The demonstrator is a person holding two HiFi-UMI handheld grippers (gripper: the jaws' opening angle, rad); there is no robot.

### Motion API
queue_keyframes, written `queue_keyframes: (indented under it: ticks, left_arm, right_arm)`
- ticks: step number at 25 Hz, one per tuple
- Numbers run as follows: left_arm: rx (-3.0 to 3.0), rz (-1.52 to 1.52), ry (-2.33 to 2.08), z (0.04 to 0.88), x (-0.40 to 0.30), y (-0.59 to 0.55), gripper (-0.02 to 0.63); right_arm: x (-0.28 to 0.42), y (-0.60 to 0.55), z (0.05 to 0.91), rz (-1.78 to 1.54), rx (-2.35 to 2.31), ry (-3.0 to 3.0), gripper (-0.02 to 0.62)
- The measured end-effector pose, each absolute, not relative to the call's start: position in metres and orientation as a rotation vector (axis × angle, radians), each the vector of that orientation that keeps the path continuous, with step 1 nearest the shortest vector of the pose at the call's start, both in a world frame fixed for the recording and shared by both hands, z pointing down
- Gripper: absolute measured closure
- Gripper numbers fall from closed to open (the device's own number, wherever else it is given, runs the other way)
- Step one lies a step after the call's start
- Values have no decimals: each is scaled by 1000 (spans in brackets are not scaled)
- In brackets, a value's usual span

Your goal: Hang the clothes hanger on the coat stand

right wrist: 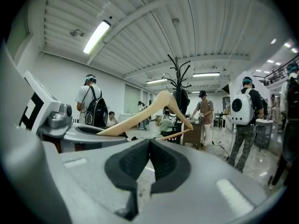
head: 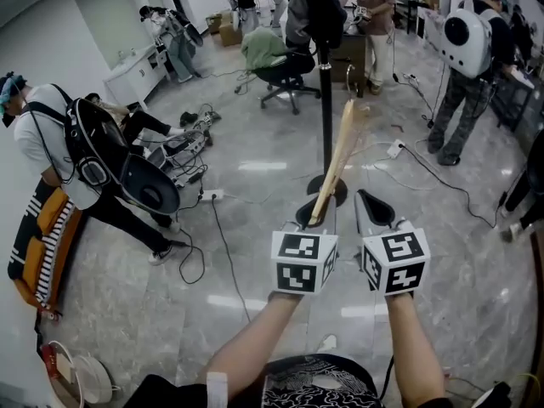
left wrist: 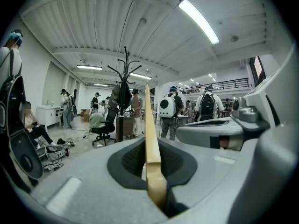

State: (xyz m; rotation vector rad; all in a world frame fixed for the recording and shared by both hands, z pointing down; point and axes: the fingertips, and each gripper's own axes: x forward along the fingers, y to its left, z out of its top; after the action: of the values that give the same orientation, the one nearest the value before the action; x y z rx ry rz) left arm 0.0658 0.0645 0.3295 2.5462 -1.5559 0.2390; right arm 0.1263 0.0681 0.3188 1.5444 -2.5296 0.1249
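the left claw [head: 316,214] is clenched on one end of the wooden hanger [head: 338,155]; in the left gripper view the pale arm of the wooden hanger [left wrist: 149,134] runs straight up out of the dark pads, which press on it from both sides. held that way, the hanger sticks up and forward over the grey stone floor [head: 246,253], leaning a little to the right, and from the head view its far end crosses the pole of the coat stand [head: 326,83]. it is not yet on the stand. the right gripper view shows its shoulder shape side on [right wrist: 149,111], raised in front of the coat stand [right wrist: 179,85]. the right claw [head: 374,209] sits just beside the left one, its pads closed against each other with nothing between them [right wrist: 149,169]. a dark garment [head: 316,11] hangs near the top of the stand. behind it is an office chair [head: 285,75] draped with green cloth, and to the right a person with a white backpack [head: 467,41].
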Motion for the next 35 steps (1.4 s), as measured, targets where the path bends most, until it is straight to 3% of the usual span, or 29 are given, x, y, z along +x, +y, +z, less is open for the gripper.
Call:
queue_keyframes:
  ticks: [19, 35]
  left_arm:
    - [2557, 252, -1544, 335, 122, -6, 569]
    - [2595, 204, -1449, 331, 61, -125, 569]
  right_arm:
    - [180, -1, 331, 145, 1529, -2521, 595]
    - [121, -112, 333, 137, 1612, -2422, 595]
